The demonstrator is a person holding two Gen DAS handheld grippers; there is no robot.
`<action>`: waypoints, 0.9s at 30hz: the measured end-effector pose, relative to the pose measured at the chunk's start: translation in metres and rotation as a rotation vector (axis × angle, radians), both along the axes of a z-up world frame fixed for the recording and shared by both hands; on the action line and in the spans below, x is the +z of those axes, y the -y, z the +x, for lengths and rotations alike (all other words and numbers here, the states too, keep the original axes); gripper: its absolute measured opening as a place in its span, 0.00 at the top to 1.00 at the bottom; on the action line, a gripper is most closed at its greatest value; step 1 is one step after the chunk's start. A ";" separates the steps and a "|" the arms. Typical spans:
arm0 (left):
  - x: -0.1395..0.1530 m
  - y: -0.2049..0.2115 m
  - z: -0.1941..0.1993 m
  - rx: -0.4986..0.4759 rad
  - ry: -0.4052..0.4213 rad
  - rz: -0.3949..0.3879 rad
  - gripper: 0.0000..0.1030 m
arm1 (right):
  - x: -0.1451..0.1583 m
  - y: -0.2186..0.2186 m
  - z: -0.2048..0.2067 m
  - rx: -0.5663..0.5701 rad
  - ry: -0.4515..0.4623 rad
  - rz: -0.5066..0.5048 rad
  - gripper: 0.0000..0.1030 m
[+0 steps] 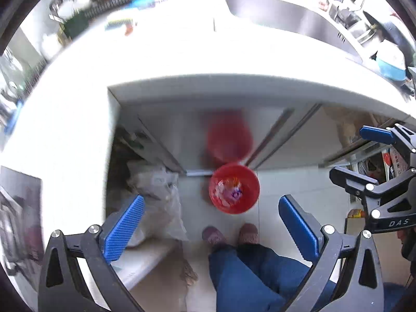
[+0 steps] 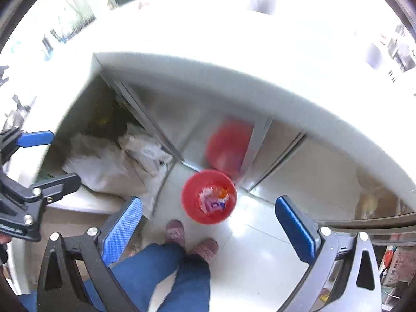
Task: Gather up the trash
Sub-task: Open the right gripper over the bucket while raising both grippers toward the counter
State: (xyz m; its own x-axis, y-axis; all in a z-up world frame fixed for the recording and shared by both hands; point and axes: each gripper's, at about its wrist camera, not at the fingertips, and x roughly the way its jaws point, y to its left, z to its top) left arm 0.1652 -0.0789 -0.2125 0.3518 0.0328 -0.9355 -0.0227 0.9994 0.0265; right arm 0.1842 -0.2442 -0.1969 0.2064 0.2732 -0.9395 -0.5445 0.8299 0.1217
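A red bin (image 1: 234,188) stands on the floor below the counter edge, against the steel cabinet fronts; it holds crumpled wrappers (image 1: 228,191). It also shows in the right wrist view (image 2: 209,196) with the wrappers (image 2: 214,199) inside. My left gripper (image 1: 212,227) is open and empty, held high above the floor over the bin. My right gripper (image 2: 209,227) is open and empty too, at a like height. The right gripper also shows at the right edge of the left wrist view (image 1: 364,156); the left gripper shows at the left edge of the right wrist view (image 2: 49,160).
A white counter (image 1: 182,59) with a steel sink (image 1: 291,18) lies ahead. White plastic bags (image 2: 114,161) lie in the open cabinet at left. The person's legs and slippers (image 1: 231,236) stand on the tiled floor just before the bin.
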 end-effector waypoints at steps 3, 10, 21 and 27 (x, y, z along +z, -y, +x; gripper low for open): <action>0.031 0.000 0.000 -0.003 0.051 -0.007 0.01 | 0.033 -0.002 0.001 0.011 0.048 0.010 0.01; 0.086 0.001 -0.002 -0.009 0.155 -0.027 0.01 | 0.087 -0.001 0.008 0.001 0.113 0.083 0.01; 0.129 -0.038 0.008 0.096 0.197 -0.082 0.01 | 0.123 -0.030 0.029 0.061 0.196 0.143 0.01; 0.137 -0.075 0.037 0.138 0.213 -0.055 0.01 | 0.122 -0.055 0.052 0.087 0.199 0.150 0.01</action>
